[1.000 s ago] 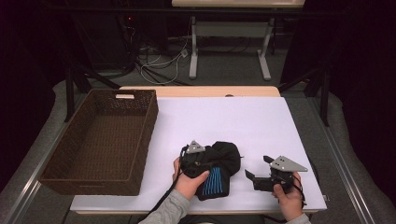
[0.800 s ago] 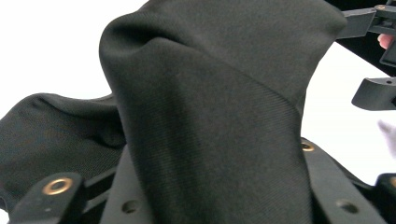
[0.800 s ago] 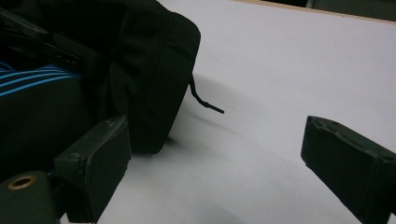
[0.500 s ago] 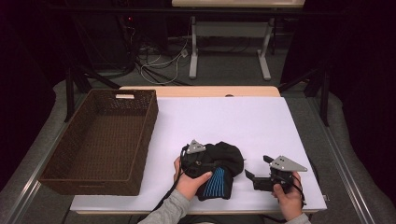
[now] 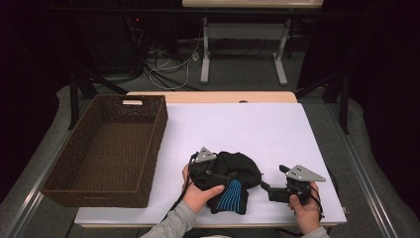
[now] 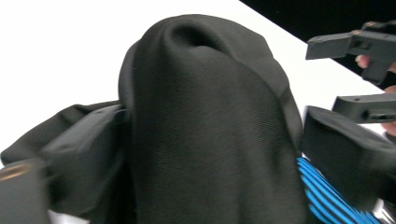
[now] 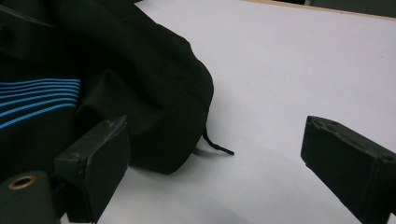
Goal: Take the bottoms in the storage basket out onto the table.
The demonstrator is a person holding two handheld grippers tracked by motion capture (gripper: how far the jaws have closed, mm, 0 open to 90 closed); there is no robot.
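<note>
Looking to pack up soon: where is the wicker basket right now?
In the high view, the wicker basket sits at the table's left edge, left of the black garment lying near the front.

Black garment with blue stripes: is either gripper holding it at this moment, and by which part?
Neither. The left gripper jaws have just been opening and straddle a fold of the black garment without pressing it. The right gripper is open beside it.
</note>
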